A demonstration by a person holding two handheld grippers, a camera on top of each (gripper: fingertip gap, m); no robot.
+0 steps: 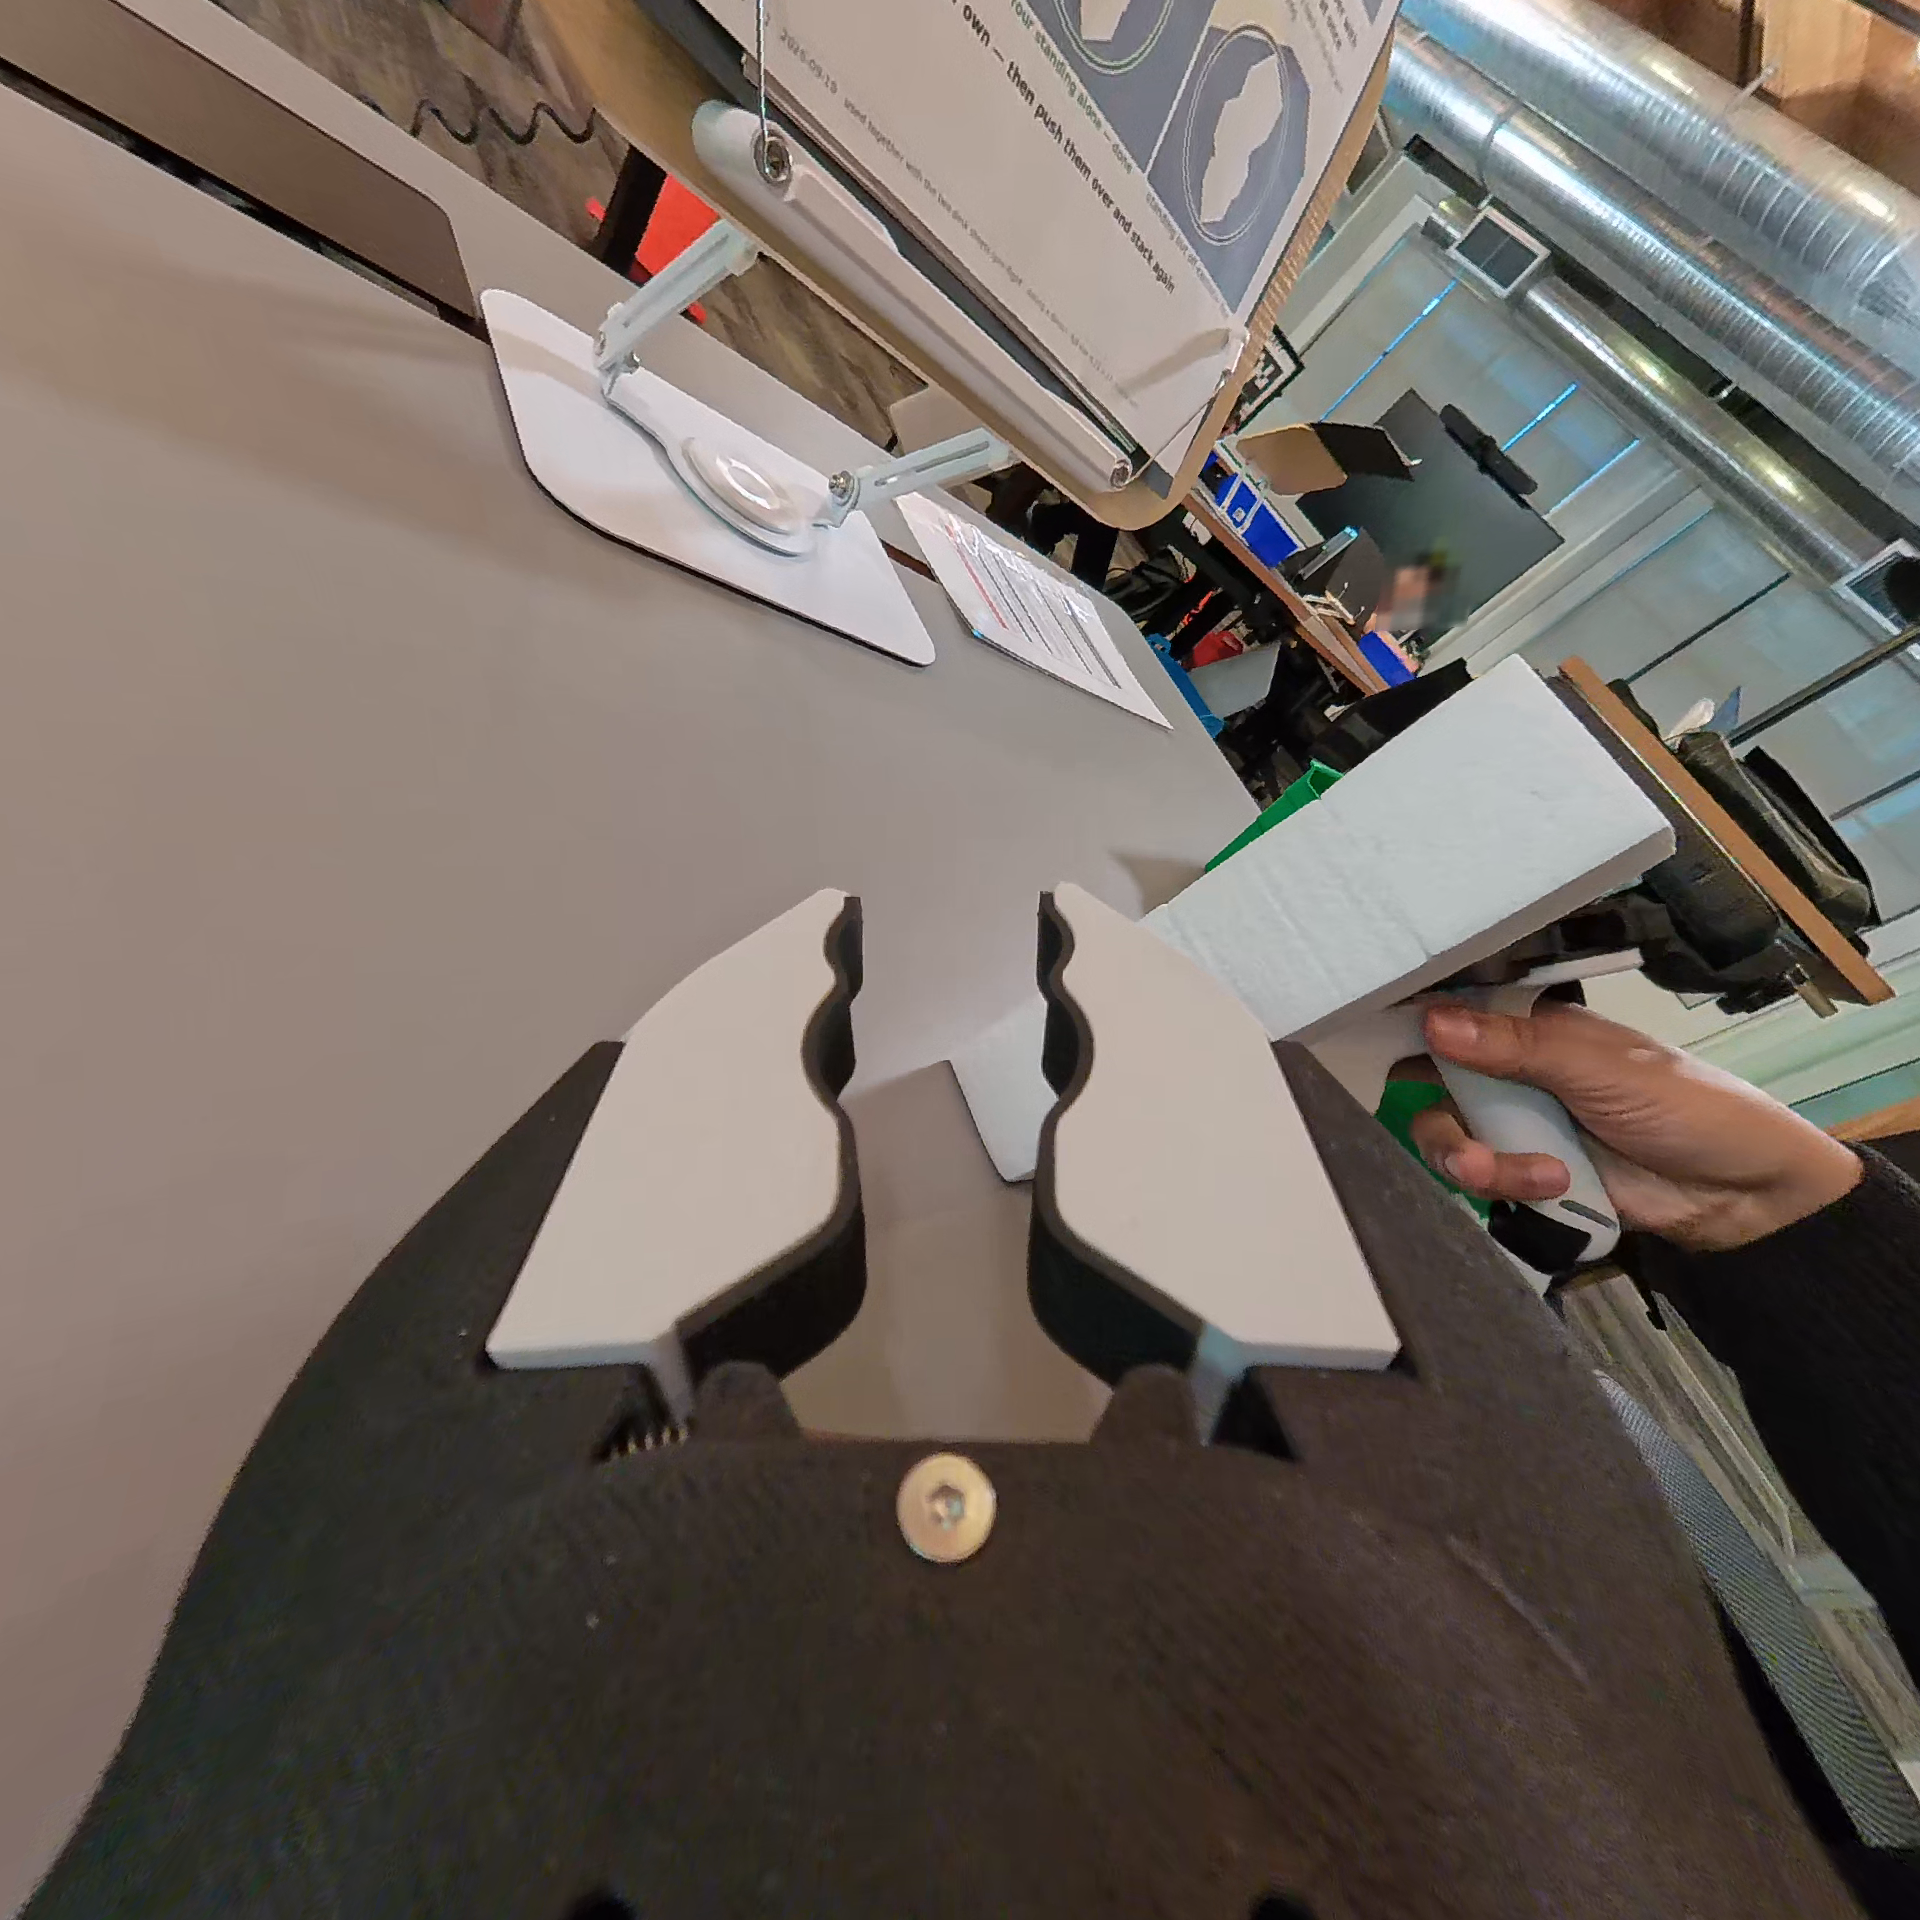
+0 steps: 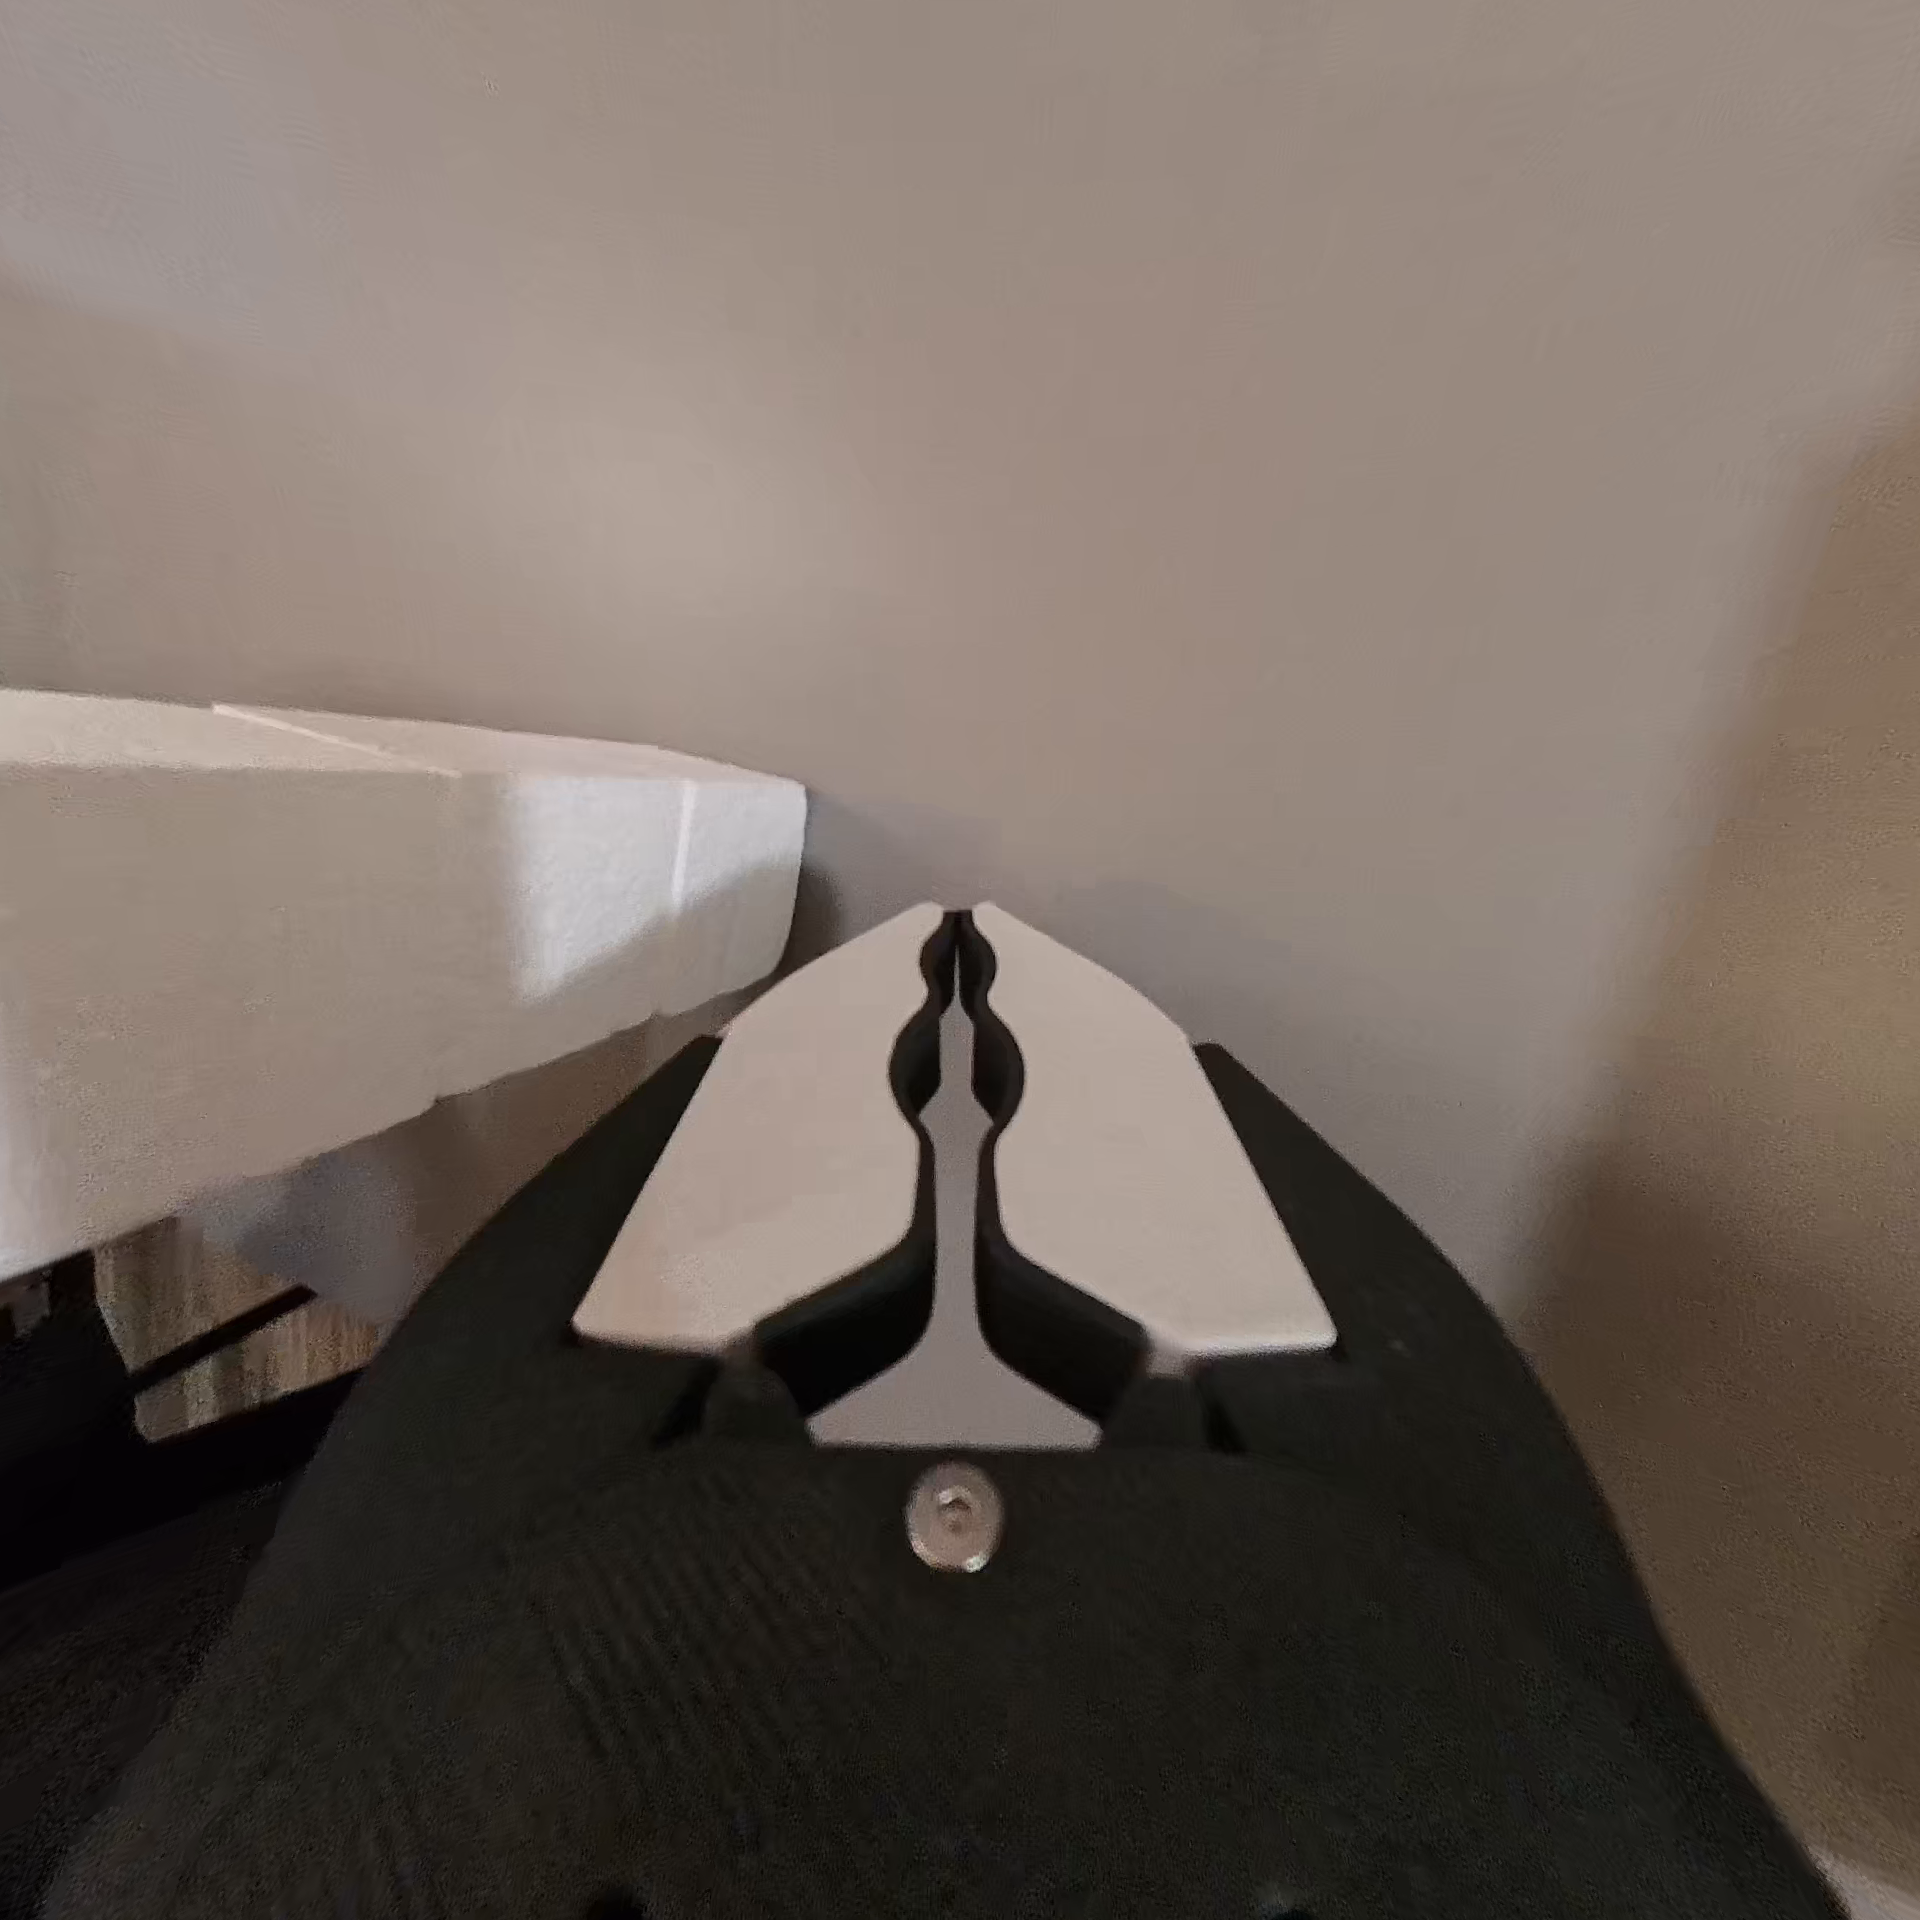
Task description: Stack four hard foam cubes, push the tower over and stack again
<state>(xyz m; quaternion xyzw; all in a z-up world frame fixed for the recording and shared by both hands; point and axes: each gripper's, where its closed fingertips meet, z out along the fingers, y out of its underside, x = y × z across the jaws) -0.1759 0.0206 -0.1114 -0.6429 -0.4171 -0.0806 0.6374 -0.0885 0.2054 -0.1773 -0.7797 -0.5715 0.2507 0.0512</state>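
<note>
The grey table [image 1: 312,831] fills both views. Only the left wrist view shows the white document stand [image 1: 717,520] holding a printed sheet [image 1: 1091,156] above the far tabletop, with a paper [image 1: 1039,613] flat beside its base. The white foam cubes [image 1: 1413,862] form 1 long leaning row, lower end on the table just right of the left gripper [image 1: 949,914], whose fingers are spread and empty. A hand [image 1: 1621,1122] grips the other tool's handle under the row. In the right wrist view the cubes [image 2: 416,914] lie immediately left of the right gripper [image 2: 962,914], its tips pressed together, nothing between.
</note>
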